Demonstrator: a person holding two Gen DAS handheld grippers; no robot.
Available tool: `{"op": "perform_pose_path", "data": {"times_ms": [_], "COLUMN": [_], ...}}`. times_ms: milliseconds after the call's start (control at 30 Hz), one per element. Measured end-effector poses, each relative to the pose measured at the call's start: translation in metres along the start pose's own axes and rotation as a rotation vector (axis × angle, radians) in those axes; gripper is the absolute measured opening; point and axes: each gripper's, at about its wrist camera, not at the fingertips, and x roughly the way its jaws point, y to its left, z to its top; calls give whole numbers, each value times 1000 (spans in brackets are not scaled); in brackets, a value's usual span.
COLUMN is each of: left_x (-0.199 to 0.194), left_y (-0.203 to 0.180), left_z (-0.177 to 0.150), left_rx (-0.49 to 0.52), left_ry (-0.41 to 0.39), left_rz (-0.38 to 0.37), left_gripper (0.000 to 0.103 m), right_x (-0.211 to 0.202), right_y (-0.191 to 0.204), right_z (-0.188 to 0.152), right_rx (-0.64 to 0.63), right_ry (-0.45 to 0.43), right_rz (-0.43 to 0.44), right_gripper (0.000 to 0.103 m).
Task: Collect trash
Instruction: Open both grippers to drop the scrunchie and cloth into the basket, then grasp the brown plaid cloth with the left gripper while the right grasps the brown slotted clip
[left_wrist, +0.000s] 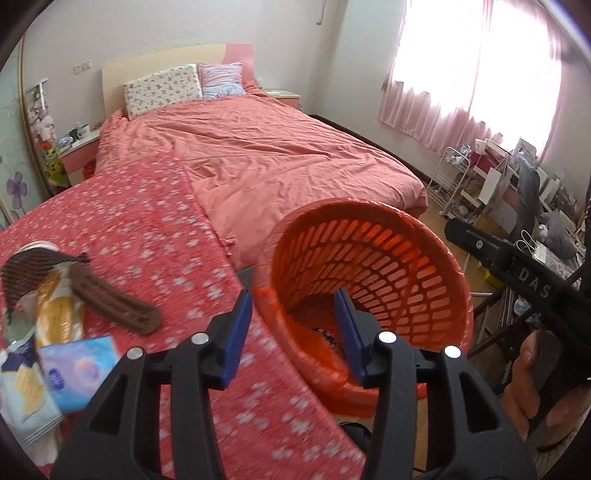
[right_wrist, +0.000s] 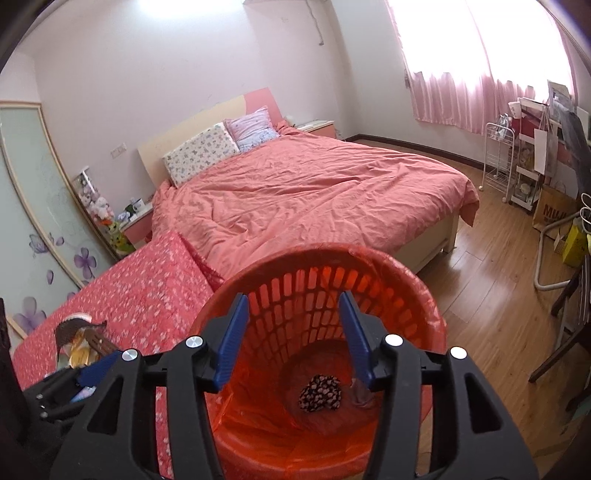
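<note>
Orange slotted basket (right_wrist: 325, 332), lined with a red bag, stands on the floor hard against the edge of the table (left_wrist: 155, 229) with the red flowered cloth. At the basket's bottom: a dark patterned wad (right_wrist: 320, 392) and, just beside it toward the right wall, a clear crumpled scrap (right_wrist: 360, 393).

Right tongs (right_wrist: 295, 339) hang over the basket mouth, jaws parted about halfway, nothing between the pads. Left tongs (left_wrist: 293, 330) straddle the basket's near-left rim, also parted midway, also empty.

Remaining litter sits on the table, well to the left of the basket: a brown ridged piece (left_wrist: 114, 299), a brown net (left_wrist: 26, 269) over a yellow wrapper (left_wrist: 55, 314), and a blue tissue packet (left_wrist: 79, 365) nearest the camera.

Judgement: a drop into the basket looks finished; the step in hand is going for the next item. The left tongs are the closer pair. The next move calls for swinging left, away from the basket, spreading wider, and coming down over one piece alone, probably the brown ridged piece, which lies nearest.
</note>
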Motion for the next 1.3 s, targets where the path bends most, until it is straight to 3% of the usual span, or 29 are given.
{"op": "perform_pose_path", "data": {"times_ms": [467,667,867,1033,1300], "left_x": [-100,-138,-149,-139,-118], "left_y": [94,166,239,268,266], "left_z": [-29,-50,-84,-107,-119], "left_rx": [-133,-223,-329,-363,-323], "left_ry": [-73,-92,-55,-7,32], "left_rz": [151,284,386,327,254], "left_gripper": [48,48,48,48,45], "right_x": [-18,-16,1,30,85], "right_y": [74,117,158,188,226], "right_z": [-26,-45,-62,-65,-66], "right_rx": [-135,-203,-275,-304,-385], "right_ry": [66,107,149,191,298], "right_rz": [72,115,147,178,207], "right_gripper": [52,52,52,52,52]}}
